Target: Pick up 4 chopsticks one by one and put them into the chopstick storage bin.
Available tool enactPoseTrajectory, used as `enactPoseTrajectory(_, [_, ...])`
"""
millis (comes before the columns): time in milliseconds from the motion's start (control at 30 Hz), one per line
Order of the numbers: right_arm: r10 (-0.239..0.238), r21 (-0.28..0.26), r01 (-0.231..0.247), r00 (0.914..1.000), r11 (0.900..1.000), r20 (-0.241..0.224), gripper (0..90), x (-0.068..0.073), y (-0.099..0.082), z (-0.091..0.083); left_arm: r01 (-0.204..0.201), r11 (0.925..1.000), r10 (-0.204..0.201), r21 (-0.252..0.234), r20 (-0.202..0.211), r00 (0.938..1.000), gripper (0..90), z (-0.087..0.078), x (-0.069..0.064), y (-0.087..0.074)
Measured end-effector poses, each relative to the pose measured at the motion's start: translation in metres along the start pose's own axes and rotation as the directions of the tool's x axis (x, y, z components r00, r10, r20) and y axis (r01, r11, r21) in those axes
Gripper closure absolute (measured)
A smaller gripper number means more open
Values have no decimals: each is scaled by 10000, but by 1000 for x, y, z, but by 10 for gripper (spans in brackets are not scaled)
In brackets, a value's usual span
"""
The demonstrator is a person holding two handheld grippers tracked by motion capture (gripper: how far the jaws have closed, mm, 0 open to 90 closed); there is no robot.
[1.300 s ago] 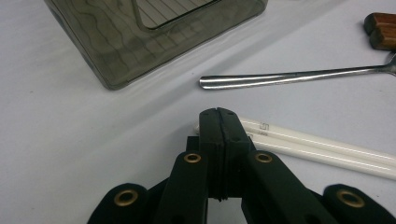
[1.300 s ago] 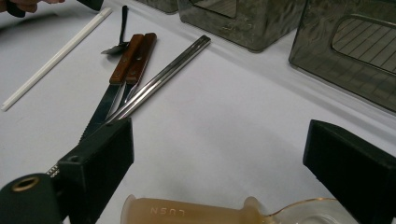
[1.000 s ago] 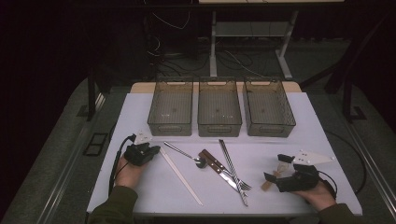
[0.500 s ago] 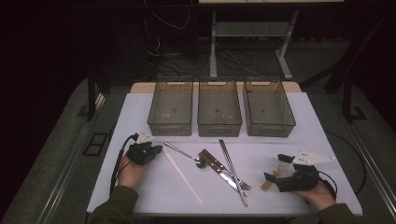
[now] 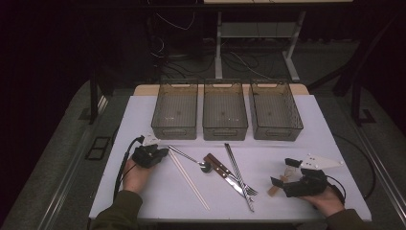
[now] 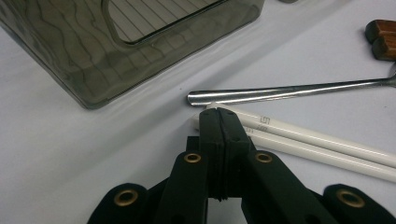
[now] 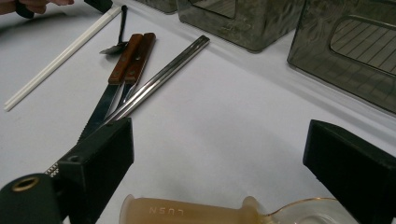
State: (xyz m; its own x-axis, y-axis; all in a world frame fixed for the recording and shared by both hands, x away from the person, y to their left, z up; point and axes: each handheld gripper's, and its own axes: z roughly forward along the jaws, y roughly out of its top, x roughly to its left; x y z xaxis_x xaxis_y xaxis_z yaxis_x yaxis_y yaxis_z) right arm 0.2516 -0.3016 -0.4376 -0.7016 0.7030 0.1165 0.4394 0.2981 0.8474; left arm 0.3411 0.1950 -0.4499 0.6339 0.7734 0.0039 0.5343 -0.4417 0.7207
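Lab, dark curtains, cables [image 5: 191,57], white table [image 5: 330,143]

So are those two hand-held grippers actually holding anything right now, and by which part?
Nothing is held. The left hand-held gripper is shut and empty by the white chopsticks' ends; the right hand-held gripper is open over a translucent spoon.

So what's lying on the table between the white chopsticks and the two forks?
In the high view, a spoon and two wooden-handled knives lie between the chopsticks and the forks.
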Motion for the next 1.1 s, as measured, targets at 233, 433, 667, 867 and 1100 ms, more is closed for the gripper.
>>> enactPoseTrajectory(233, [-2, -10, 2, 10000, 10000, 13, 88, 0, 0, 0, 79, 10000, -79, -32, -7, 10000, 869, -1, -1, 0])
enactPoseTrajectory(433, [-22, -7, 22, 10000, 10000, 17, 88, 0, 0, -1, 278, 9994, -276, -198, 127, 9995, 825, -8, -8, 3])
enactPoseTrajectory(667, [-24, 4, 24, 10000, 10000, 27, 88, 0, 0, -1, -33, 9994, 61, -347, 797, 9968, 820, -16, -30, 8])
enactPoseTrajectory(867, [-16, 7, 16, 10000, 10000, 21, 87, 0, 0, -1, -646, 9979, 651, -83, 1805, 9814, 868, -16, -65, 11])
enactPoseTrajectory(1100, [-17, 2, 17, 10000, 10000, 17, 88, 0, 0, -1, -1296, 9910, 1146, 332, 2884, 9506, 886, -7, -102, 12])
